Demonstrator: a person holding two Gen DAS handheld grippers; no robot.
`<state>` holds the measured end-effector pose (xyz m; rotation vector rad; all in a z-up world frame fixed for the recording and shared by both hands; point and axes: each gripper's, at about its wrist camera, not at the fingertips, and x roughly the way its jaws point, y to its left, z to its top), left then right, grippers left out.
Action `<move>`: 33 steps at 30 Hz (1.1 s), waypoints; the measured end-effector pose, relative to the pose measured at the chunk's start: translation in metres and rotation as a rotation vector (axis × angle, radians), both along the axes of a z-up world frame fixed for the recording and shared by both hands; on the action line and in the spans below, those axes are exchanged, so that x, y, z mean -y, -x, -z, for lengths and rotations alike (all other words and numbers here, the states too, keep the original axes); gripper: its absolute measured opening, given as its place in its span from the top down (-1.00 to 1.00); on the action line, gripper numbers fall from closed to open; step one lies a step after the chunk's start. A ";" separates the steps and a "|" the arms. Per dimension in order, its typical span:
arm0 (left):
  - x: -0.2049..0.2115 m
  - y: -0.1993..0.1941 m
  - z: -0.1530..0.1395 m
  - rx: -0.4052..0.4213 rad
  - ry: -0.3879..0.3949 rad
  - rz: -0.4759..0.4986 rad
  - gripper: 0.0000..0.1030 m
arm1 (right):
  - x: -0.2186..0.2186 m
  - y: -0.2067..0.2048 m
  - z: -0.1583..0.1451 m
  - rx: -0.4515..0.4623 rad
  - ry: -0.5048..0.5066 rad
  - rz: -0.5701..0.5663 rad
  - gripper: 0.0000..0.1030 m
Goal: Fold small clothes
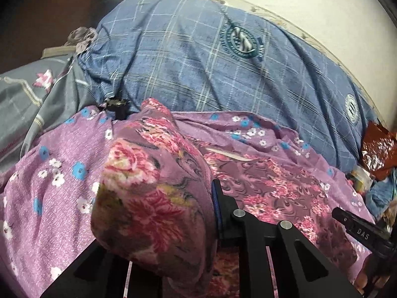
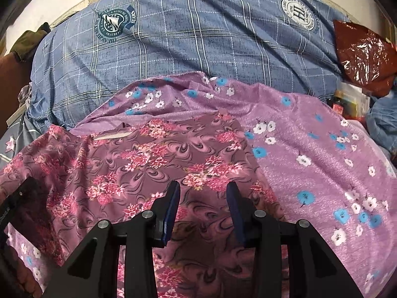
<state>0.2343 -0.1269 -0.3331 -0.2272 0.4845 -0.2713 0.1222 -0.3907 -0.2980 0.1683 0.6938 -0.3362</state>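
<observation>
On top of a bed, a lilac sheet with blue and white flowers (image 2: 310, 149) is spread out, and a big blue plaid duvet (image 2: 186, 37) is bunched up behind it against a pale wall (image 1: 310, 7). A crinkly red plastic bag (image 2: 362, 54) is seen off to the right, a grey flowered cover (image 1: 19, 104) to the left. The small garment, mauve with pink roses (image 2: 153, 154), is laid on the lilac sheet, pretty wrinkled, with one end lifted and bunched. That raised bunch is pinched by the left tongs (image 1: 198, 213), closed tight on the fabric. The right tongs (image 2: 203, 208) are held moderately spread just above the flat part, nothing gripped between them.
</observation>
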 end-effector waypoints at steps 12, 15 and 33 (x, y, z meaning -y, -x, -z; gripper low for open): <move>0.027 0.011 -0.002 0.033 -0.028 0.046 0.71 | 0.019 0.010 -0.002 0.005 -0.010 0.026 0.22; 0.036 0.012 -0.003 0.035 -0.046 0.050 0.71 | 0.023 0.011 -0.003 0.011 -0.015 0.031 0.22; 0.150 0.030 -0.013 0.064 -0.175 0.257 0.73 | 0.094 0.020 -0.006 0.093 -0.198 0.087 0.21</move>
